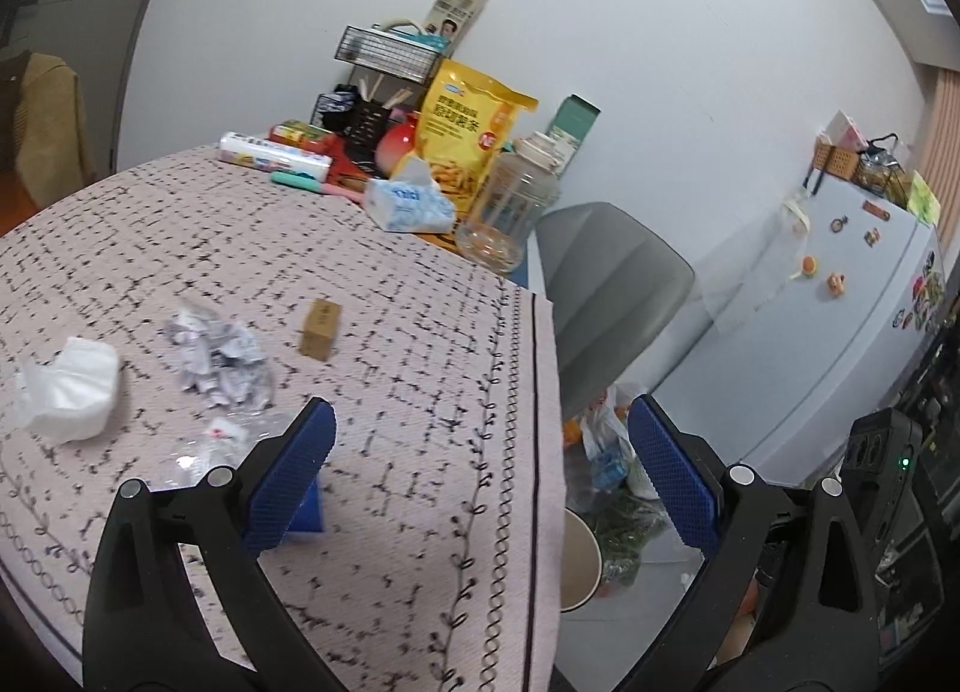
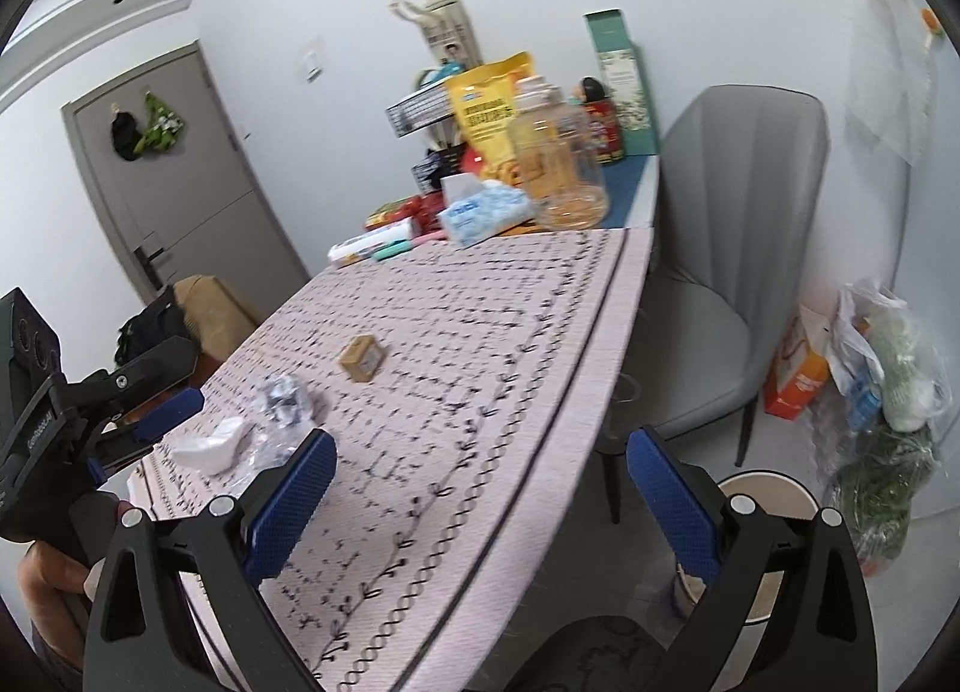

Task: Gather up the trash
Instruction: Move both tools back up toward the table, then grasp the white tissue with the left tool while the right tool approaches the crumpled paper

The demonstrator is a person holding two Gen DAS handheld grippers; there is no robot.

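Note:
Several scraps lie on the pink patterned tablecloth (image 1: 420,392): a white tissue (image 1: 66,392) (image 2: 207,449), a crumpled printed paper (image 1: 216,356) (image 2: 285,395), a clear plastic wrapper (image 1: 210,440) (image 2: 264,452) and a small brown box (image 1: 321,328) (image 2: 362,357). A blue piece (image 1: 306,503) shows behind one finger. My left gripper (image 1: 480,476) (image 2: 150,422) hovers open over the table's right edge, to the right of the scraps, holding nothing. My right gripper (image 2: 483,503) is open and empty above the near table edge. A round cream bin (image 1: 579,560) (image 2: 762,488) stands on the floor beside the table.
A grey chair (image 2: 720,248) is tucked in at the table's right side. Plastic bags with greens (image 2: 882,422) and an orange carton (image 2: 798,386) sit on the floor by the bin. A tissue pack (image 1: 408,203), glass jar (image 1: 510,200) and yellow snack bag (image 1: 468,134) crowd the far end.

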